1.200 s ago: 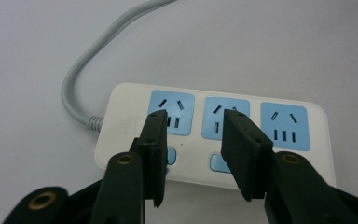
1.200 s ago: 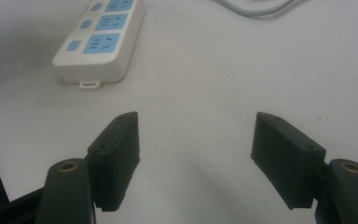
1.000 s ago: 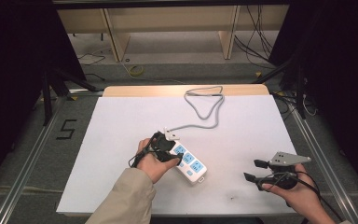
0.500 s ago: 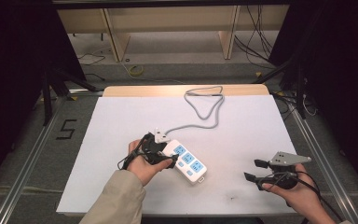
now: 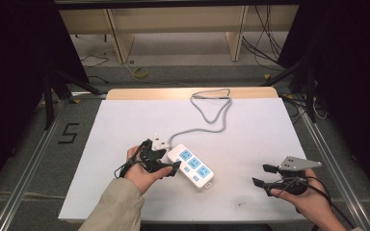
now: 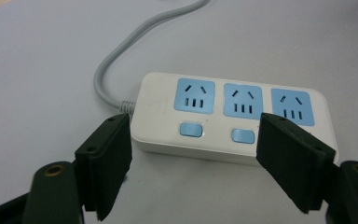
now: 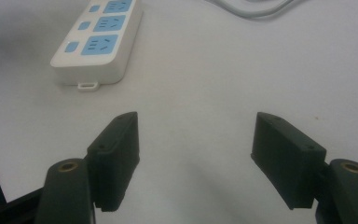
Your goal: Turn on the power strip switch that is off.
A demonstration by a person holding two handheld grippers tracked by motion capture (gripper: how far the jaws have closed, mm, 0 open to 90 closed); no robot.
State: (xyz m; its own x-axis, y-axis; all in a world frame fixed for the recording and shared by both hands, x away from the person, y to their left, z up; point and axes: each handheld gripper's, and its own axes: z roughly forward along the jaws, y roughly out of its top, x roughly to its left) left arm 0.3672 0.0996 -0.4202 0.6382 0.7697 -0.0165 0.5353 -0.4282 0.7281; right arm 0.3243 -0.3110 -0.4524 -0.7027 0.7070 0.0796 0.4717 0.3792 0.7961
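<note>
Left claw (image 6: 193, 163) hides power strip's (image 6: 233, 116) near edge

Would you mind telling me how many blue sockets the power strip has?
3, in a row along the power strip: one nearest the cable, one in the middle, one at the far end. None seems hidden.

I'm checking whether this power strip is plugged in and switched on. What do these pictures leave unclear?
- Cable: in the high view, its loop reaches the table's far edge; no plug can be made out.
- Power strip: in the left gripper view, its near right corner sits behind a black jaw.
- Switch buttons: too small in the high view to read on or off.
</note>
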